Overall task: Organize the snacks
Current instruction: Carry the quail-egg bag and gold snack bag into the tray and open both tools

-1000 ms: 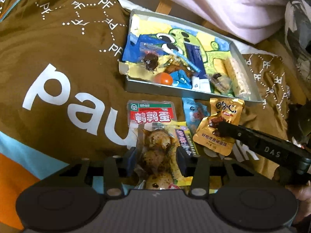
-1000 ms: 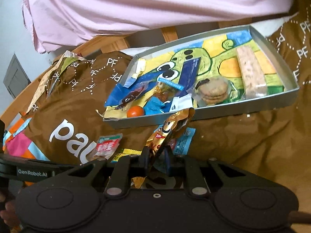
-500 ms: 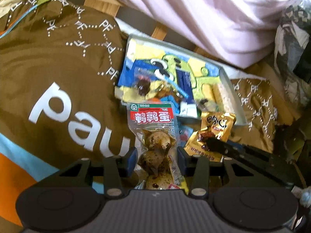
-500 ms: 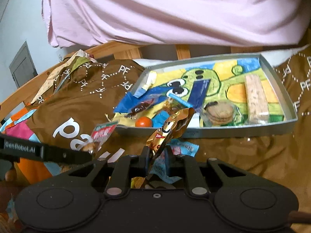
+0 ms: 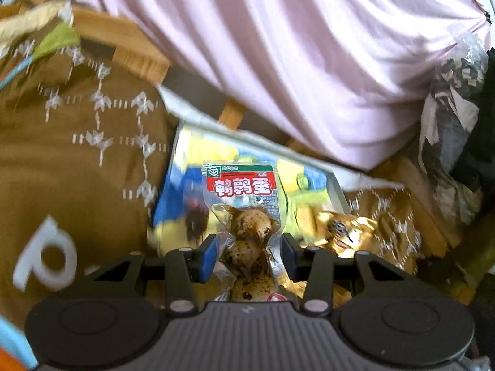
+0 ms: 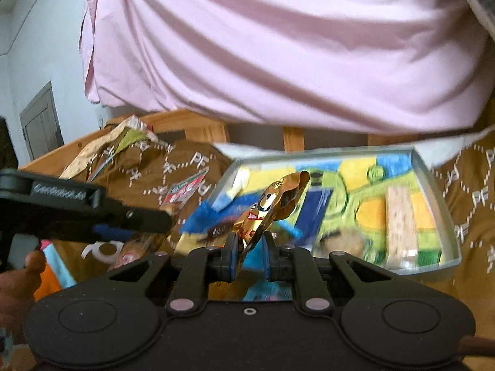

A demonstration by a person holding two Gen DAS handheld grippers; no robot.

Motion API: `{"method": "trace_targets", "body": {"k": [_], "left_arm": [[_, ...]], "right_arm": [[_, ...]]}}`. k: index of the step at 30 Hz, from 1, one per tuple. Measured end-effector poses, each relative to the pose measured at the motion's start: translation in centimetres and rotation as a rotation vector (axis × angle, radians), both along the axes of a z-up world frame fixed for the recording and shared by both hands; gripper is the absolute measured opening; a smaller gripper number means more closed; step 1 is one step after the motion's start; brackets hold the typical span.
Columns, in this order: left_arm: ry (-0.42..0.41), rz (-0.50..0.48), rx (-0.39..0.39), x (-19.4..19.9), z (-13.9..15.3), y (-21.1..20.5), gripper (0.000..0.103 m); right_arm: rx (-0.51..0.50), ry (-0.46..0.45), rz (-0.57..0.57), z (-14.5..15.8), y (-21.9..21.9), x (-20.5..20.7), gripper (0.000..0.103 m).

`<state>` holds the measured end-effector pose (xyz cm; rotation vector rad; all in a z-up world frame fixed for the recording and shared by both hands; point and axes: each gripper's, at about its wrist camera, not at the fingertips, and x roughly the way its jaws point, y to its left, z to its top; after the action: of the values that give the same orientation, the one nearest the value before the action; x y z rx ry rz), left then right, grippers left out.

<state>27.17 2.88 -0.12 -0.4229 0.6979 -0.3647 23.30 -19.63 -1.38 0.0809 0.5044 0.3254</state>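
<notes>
Egg pack (image 5: 243, 216): lumpy, weighty, slick film; left gripper (image 5: 247, 255) clamps its lower half, held near the tray (image 6: 439, 194) | Gold sachet (image 6: 272, 207): light, crinkly, floppy; right gripper (image 6: 247, 255) pinches its bottom edge, near tray's front.

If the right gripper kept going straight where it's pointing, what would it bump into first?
Probably the snack tray: the right gripper, clamped on the gold packet, points at its near rim. Depth is hard to judge.
</notes>
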Motion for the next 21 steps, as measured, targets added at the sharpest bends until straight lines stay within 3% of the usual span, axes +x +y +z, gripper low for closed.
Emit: {"method": "trace_targets", "body": {"k": [8, 21], "left_arm": [[-0.046, 0.042, 0.019, 4.6, -0.6, -1.4, 0.047], [-0.053, 0.045, 0.122, 8.2, -4.8, -3.2, 0.048]], "right_arm": [[-0.037, -0.084, -0.006, 0.7, -0.1, 3.5, 0.016], [-0.061, 0.036, -0.02, -4.0, -0.1, 8.7, 0.016]]}}
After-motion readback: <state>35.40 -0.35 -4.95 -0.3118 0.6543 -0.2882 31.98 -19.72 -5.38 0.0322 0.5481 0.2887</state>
